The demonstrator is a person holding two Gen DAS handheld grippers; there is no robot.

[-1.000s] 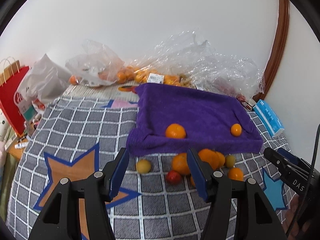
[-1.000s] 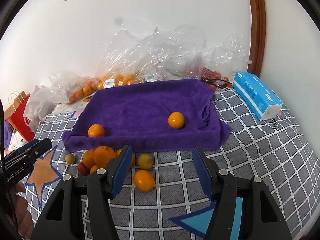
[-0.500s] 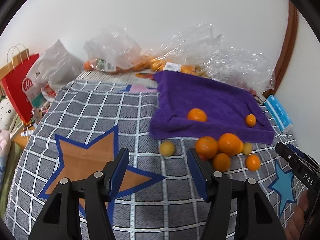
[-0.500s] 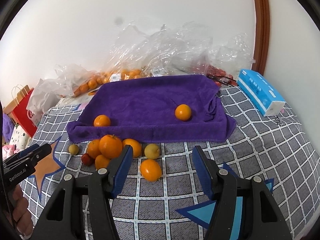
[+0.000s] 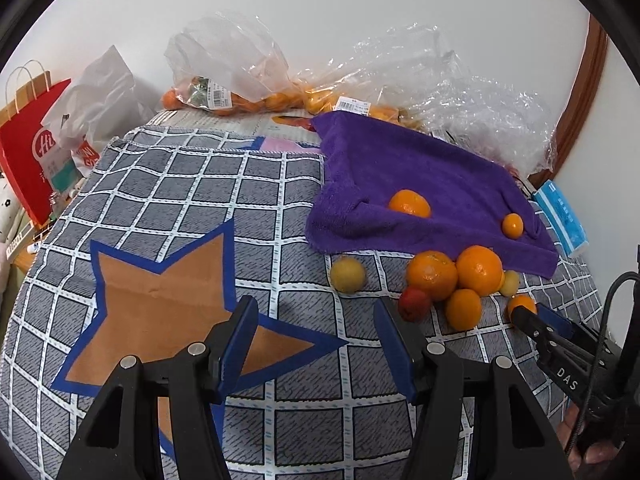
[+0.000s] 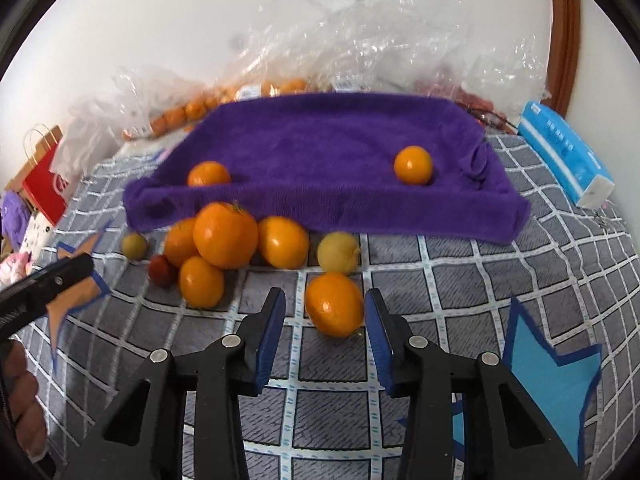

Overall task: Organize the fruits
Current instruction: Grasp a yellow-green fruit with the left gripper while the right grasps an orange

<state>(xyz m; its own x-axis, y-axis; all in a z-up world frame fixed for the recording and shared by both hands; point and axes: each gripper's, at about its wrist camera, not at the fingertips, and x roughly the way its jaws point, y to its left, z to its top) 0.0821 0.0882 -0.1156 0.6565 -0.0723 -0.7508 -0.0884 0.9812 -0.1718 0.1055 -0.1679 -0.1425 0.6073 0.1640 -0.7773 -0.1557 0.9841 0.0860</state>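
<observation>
Right now: right gripper low over the checked cloth, jaws closing around a small orange that sits between the blue pads; a thin gap on each side, pads not yet pressing on it. Just behind it, a yellowish fruit. To the left, a loose heap of fruit: a big orange on top, another orange beside it, a smaller one in front, a dark red fruit and a small yellow-green one off to the side. Farther back, a purple towel spread flat, with two oranges on it, one near the left edge, one toward the right. Behind the towel, crumpled clear plastic bags against the wall. Off to the right, a blue tissue box.

Left gripper held apart over the checked cloth near an orange star patch, jaws spread, nothing between them.
</observation>
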